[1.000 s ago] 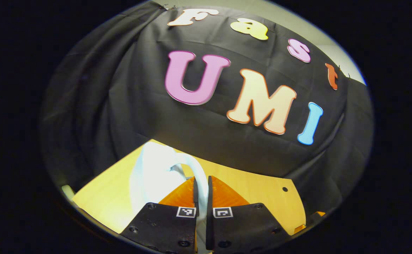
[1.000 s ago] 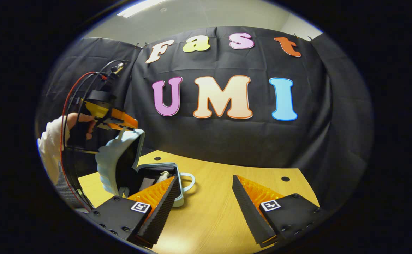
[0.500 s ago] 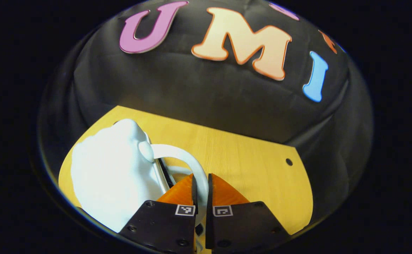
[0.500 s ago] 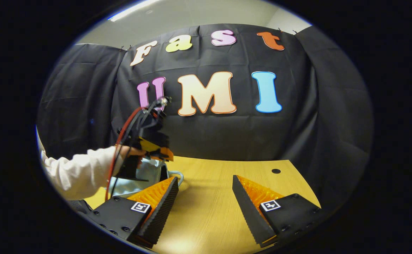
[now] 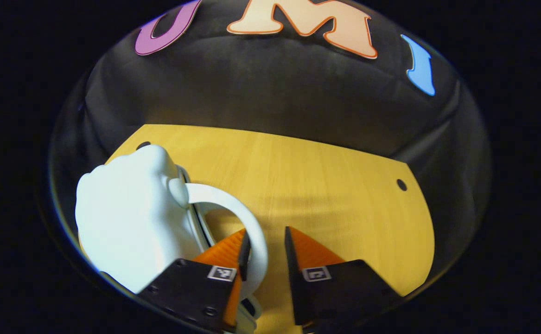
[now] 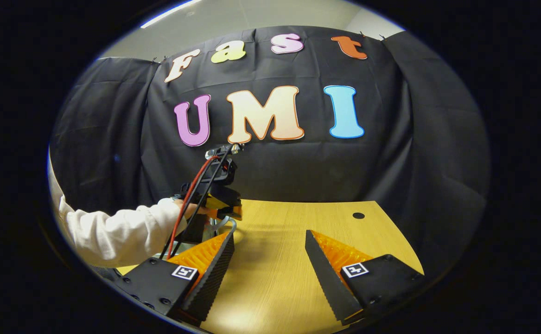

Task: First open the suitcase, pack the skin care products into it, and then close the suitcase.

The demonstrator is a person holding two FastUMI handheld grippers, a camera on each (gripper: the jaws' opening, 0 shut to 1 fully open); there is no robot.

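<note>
The pale blue suitcase (image 5: 131,218) lies with its lid down at the left of the left gripper view. Its white handle (image 5: 226,202) arcs toward me and runs along the inner side of the left finger. My left gripper (image 5: 264,243) is open, the right finger apart from the handle. In the right gripper view that left gripper (image 6: 226,212) sits low over the case, held by a hand in a white sleeve (image 6: 122,229). My right gripper (image 6: 270,246) hovers open over the table with nothing between its fingers.
The wooden table (image 5: 326,185) stretches bare to the right of the suitcase, with a small round hole (image 5: 401,184) near its far right corner. Black cloth walls close the table's back and sides. A red cable (image 6: 191,199) trails from the left gripper.
The suitcase lid came down from upright to shut, carried by the left gripper on the handle. The left fingers then parted off the handle. The right gripper stayed open and still.
</note>
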